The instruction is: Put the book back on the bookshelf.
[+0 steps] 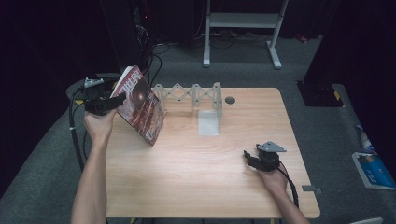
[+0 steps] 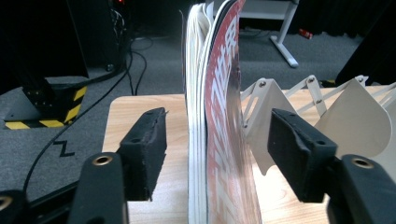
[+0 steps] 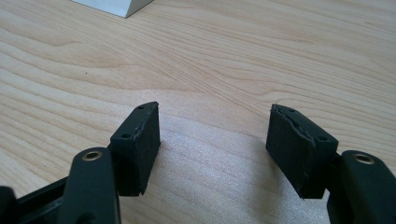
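Right now the magazine (image 1: 140,105) stands on its lower edge at the far left of my desk (image 1: 205,182), tilted, its red cover with white lettering and a dark round picture turned toward the middle of the desk. Seen along my left gripper (image 2: 215,140), the magazine rises edge-on between the two black jaws, white page edges on one side and the glossy red cover on the other, and there is a clear gap between each pad and the paper, so the jaws are spread and press on nothing. Just beyond the magazine sits a white accordion-style rack (image 1: 191,95), its thin dividers linked by crossed slats, running toward the middle of the far edge; one flat white base plate (image 1: 208,123) reaches from it toward me. A small dark round grommet (image 1: 229,100) lies in the desk near the rack's right end. My right gripper (image 1: 254,158) rests low over the near right part of the desk, well apart from the magazine, its jaws spread wide over bare wood.
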`<action>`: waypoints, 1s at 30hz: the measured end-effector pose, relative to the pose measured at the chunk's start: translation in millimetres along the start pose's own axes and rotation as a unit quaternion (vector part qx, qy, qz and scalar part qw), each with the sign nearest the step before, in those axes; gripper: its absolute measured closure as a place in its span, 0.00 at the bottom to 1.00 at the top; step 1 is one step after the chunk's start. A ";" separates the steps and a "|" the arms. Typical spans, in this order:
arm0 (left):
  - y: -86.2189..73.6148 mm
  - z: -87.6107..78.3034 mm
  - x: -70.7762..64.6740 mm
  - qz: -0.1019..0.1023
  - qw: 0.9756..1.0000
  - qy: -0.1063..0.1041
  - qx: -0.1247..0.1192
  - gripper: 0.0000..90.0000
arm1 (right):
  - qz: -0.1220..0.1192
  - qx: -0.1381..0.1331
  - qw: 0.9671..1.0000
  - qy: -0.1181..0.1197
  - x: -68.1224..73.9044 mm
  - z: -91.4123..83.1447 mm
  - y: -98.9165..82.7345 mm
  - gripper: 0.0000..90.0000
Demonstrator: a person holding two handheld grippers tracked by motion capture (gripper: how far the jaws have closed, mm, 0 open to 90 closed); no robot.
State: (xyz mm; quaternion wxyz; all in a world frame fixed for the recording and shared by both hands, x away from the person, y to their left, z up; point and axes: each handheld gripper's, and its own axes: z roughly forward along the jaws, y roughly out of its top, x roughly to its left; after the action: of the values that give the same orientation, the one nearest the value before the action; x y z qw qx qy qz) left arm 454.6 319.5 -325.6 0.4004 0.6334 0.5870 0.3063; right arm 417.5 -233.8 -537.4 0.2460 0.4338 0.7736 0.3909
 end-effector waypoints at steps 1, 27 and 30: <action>-0.2 -1.3 0.0 -0.003 1.000 -0.002 -0.002 0.40 | 0.000 0.000 1.000 0.000 0.0 -0.1 0.0 0.39; -25.0 -35.3 1.4 -0.010 0.998 -0.037 -0.039 0.29 | 0.000 0.000 1.000 -0.001 0.5 -0.2 -0.1 0.39; -28.7 -38.0 0.7 -0.010 0.998 -0.040 -0.039 0.28 | 0.001 0.000 1.000 0.000 0.3 -0.2 -0.1 0.39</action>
State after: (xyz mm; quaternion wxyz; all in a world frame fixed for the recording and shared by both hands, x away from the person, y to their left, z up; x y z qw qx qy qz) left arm 407.8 325.5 -331.8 0.4505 0.6233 0.5647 0.2993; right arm 417.1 -233.7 -537.4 0.2462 0.4345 0.7733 0.3907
